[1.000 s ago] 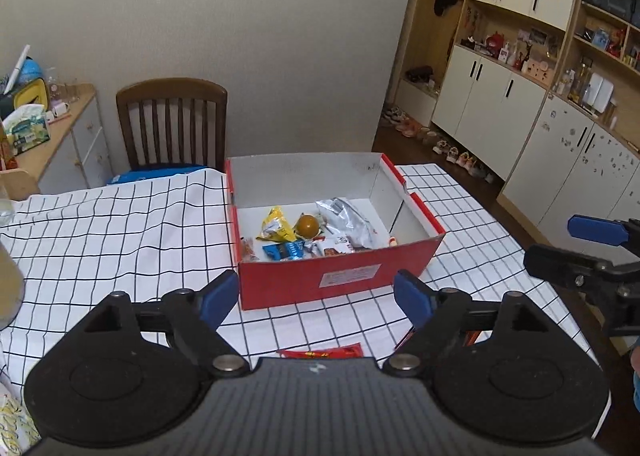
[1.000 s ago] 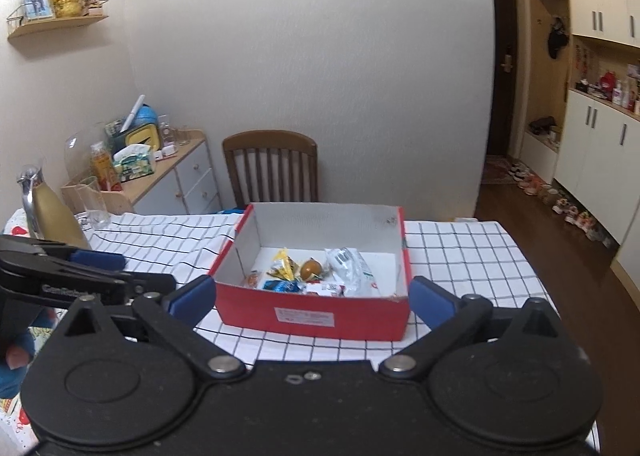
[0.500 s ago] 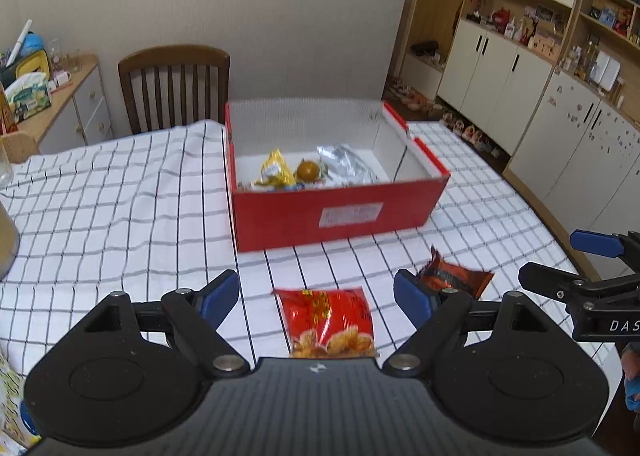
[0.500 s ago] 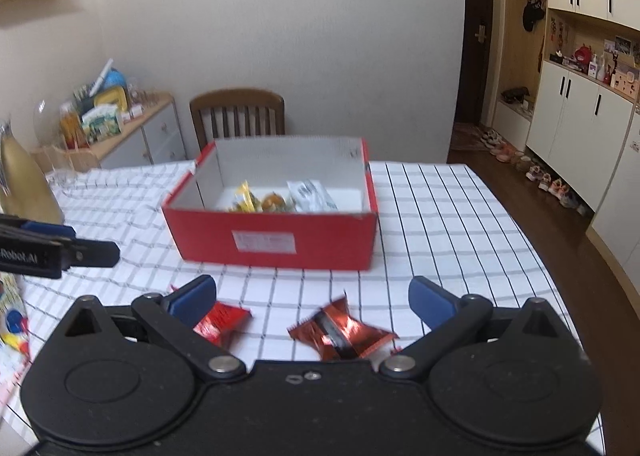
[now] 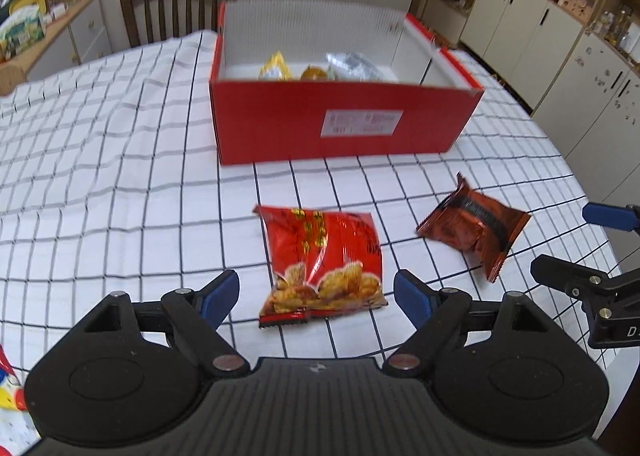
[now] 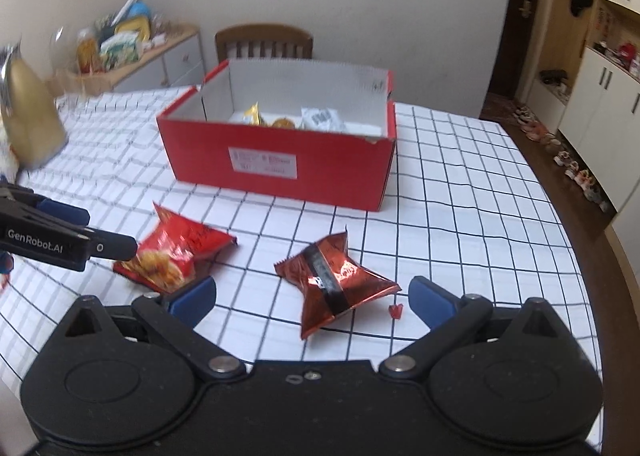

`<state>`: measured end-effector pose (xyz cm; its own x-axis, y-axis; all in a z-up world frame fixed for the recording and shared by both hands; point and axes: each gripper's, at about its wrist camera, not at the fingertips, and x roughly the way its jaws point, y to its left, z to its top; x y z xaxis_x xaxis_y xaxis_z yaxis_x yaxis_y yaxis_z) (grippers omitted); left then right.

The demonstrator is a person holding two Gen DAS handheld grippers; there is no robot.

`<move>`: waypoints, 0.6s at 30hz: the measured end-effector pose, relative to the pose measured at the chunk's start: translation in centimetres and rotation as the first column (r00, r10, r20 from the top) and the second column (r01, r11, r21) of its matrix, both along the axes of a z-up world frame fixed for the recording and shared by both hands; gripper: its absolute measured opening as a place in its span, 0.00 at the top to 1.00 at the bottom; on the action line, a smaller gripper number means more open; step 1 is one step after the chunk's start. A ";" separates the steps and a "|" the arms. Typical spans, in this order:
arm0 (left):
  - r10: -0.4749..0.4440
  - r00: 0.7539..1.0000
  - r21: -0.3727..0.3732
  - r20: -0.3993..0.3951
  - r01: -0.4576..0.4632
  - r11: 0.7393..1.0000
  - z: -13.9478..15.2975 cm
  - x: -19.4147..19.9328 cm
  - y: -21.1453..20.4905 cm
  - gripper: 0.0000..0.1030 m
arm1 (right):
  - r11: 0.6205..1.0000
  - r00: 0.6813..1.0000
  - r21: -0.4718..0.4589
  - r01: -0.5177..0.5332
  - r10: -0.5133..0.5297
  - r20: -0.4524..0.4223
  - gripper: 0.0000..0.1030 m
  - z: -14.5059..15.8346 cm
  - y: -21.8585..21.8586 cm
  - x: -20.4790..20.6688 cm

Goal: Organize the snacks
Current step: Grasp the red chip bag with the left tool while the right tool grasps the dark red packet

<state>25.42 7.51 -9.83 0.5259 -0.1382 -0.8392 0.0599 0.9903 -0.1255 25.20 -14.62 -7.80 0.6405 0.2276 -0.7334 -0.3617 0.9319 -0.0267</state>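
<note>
A red snack bag with fried pieces printed on it lies flat on the checked tablecloth, its near end between the wide-spread fingers of my left gripper, which is open and above it. A dark red foil packet lies to its right, and my right gripper hovers open over that packet's near end. Behind both stands an open red box holding several snacks. The same bag and packet show in the opposite views.
A wooden chair stands behind the table. A sideboard with clutter is at the back left, and white cupboards line the right. A gold-coloured jug stands at the table's left. The round table edge curves close on the right.
Both grippers have dropped toward the table and tilted down. The two red packets, at first mostly hidden, now lie in full view between the open fingers. The box looks nearer.
</note>
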 end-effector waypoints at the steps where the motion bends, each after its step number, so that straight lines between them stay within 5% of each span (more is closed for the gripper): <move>1: 0.005 1.000 0.002 -0.010 -0.005 1.000 -0.4 0.2 -0.1 0.18 | 1.000 1.000 -0.014 -0.010 0.010 -0.008 0.00 -0.3 0.0 0.4; 18: 0.074 0.993 0.030 -0.094 -0.071 0.997 -3.9 4.1 -1.7 0.18 | 0.966 0.974 -0.162 -0.202 0.180 -0.138 0.01 -4.0 1.9 8.0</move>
<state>29.50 5.81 -13.74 0.4516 -0.0794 -0.8887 -0.0232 0.9947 -0.1006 33.16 -12.67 -11.78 0.5014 0.1992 -0.8420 -0.5432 0.8299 -0.1272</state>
